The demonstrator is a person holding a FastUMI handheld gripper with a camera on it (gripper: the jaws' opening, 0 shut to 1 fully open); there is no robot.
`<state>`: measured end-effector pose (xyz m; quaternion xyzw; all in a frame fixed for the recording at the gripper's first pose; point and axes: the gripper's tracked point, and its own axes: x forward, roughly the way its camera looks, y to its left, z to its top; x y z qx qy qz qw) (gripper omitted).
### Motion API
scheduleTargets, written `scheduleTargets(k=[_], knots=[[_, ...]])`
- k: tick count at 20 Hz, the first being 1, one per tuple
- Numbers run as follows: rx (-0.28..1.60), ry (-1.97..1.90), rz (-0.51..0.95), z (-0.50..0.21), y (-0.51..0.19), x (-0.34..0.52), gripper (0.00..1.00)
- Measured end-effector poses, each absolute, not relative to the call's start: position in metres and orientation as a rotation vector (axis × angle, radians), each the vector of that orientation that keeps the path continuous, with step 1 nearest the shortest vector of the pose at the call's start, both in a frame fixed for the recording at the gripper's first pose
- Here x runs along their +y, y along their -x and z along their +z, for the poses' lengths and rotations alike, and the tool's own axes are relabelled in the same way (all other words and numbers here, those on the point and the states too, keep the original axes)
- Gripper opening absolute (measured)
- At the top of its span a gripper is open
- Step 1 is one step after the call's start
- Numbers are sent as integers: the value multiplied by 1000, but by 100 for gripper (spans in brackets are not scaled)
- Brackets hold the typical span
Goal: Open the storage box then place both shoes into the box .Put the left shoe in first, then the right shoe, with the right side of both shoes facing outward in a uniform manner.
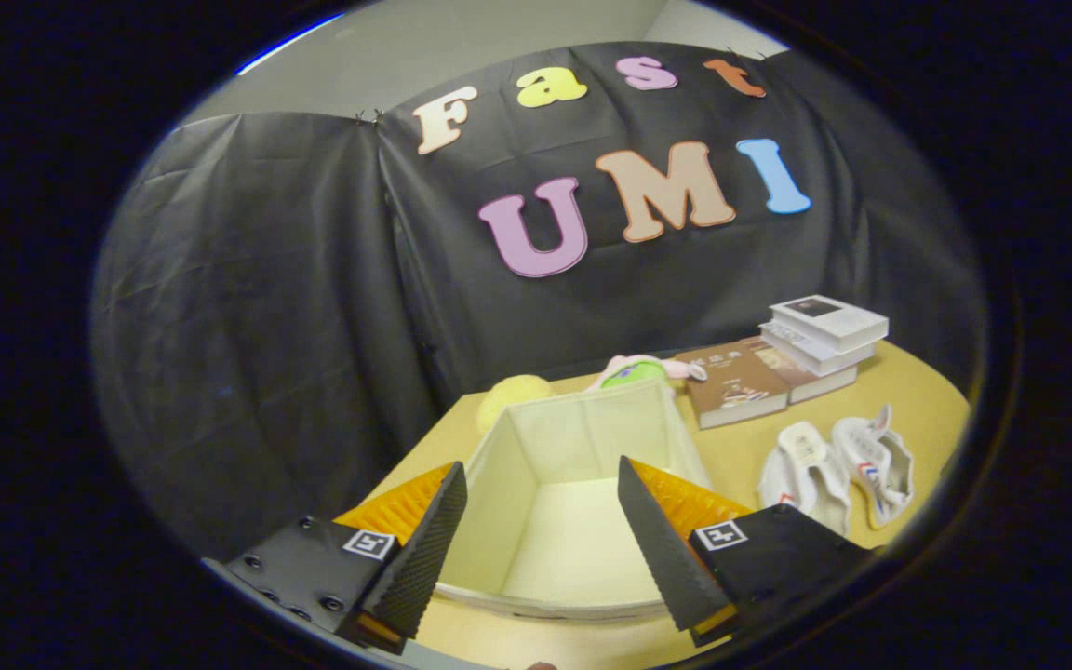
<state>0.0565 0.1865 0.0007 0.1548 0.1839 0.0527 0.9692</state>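
A cream fabric storage box (582, 437) stands open on the tan table, its inside bare. My gripper (541, 479) is open, held above the box's near part with nothing between the fingers. Two white shoes lie side by side on the table to the right of the box: one (801, 465) nearer the box, the other (876, 461) beyond it, with red and blue stripes on its side. Both shoes are well to the right of my right finger.
Behind the box lie a yellow round soft thing (510, 395) and a pink and green plush toy (643, 370). A brown book (736, 383) and a stack of white books (824, 340) sit at the back right. The table (908, 391) edge curves at right.
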Motion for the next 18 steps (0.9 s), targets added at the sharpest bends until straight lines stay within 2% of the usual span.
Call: scheduleTargets(k=[4, 12, 14, 18], knots=[[397, -215, -24, 1, -43, 126, 100], [612, -45, -281, -40, -19, 15, 98], [698, -3, -312, -61, -16, 2, 95], [834, 0, -287, -105, -24, -3, 88]])
